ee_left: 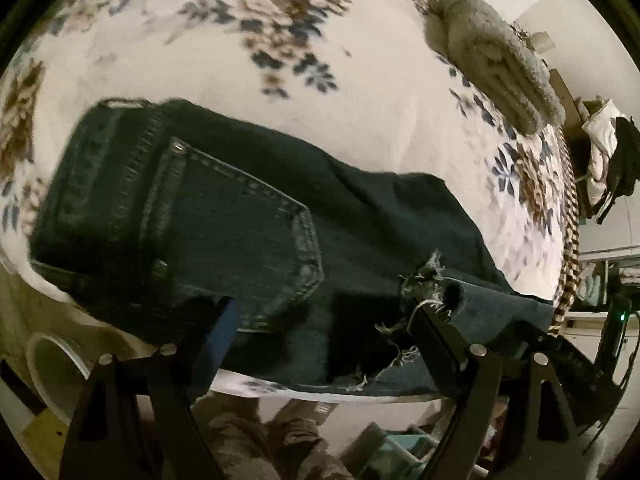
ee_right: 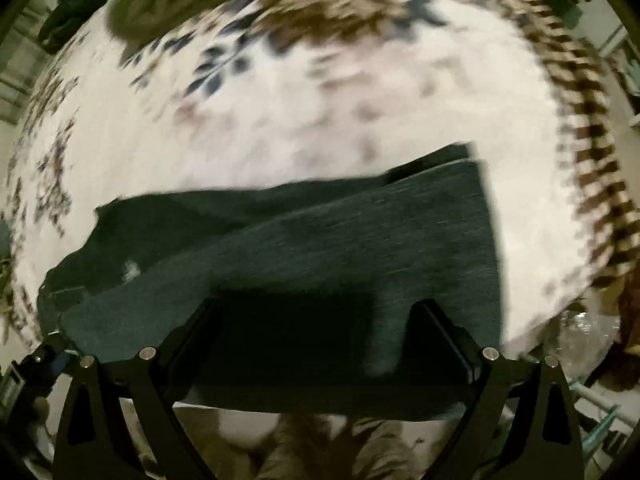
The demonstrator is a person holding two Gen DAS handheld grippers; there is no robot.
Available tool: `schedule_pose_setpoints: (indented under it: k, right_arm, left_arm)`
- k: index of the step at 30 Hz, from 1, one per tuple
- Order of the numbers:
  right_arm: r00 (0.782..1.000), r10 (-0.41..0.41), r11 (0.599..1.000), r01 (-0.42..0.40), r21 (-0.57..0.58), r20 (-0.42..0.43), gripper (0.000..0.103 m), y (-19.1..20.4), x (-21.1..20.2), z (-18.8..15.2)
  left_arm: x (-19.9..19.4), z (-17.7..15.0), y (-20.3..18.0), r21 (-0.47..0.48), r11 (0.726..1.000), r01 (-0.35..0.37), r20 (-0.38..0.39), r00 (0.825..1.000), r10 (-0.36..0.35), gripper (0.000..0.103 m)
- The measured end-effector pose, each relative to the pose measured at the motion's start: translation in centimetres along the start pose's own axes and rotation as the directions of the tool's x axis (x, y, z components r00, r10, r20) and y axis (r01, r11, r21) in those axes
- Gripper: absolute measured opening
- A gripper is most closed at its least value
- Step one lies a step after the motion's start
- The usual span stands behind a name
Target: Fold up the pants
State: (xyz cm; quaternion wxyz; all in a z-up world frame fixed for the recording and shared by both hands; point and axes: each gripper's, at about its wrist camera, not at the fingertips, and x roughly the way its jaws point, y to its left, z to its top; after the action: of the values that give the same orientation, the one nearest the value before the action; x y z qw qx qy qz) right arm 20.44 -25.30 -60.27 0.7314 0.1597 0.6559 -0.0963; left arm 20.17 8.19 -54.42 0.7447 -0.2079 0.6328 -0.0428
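Dark blue jeans (ee_left: 240, 220) lie flat on a floral bedspread (ee_left: 360, 92), waistband at the left, back pocket up, a frayed tear near the knee (ee_left: 424, 280). My left gripper (ee_left: 324, 316) is open just above the jeans near the bed's front edge, one finger below the pocket, the other at the tear. In the right wrist view the legs of the jeans (ee_right: 360, 240) stretch to the right, hems stacked. My right gripper (ee_right: 320, 316) is open, fingers wide apart over the leg near the front edge. That view is motion-blurred.
A folded beige fluffy towel (ee_left: 500, 60) lies at the far right of the bed. The bedspread's checked border (ee_left: 568, 240) marks the right edge. Clutter and a white round bin (ee_left: 52, 364) sit on the floor below the front edge.
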Motion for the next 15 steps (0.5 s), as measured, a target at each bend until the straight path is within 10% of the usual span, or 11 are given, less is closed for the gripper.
schedule_pose_setpoints:
  k: [7, 15]
  right_arm:
    - [0.994, -0.109, 0.994, 0.108, 0.011, 0.003, 0.099, -5.0, 2.1, 0.6]
    - [0.988, -0.147, 0.988, 0.149, 0.050, -0.045, 0.103, -7.4, 6.2, 2.8]
  left_arm:
    - [2.8, -0.6, -2.6, 0.081, 0.995, -0.052, -0.053, 0.997, 0.056, 0.085]
    - [4.2, -0.1, -3.2, 0.016, 0.998, 0.067, -0.120, 0.991, -0.065, 0.085]
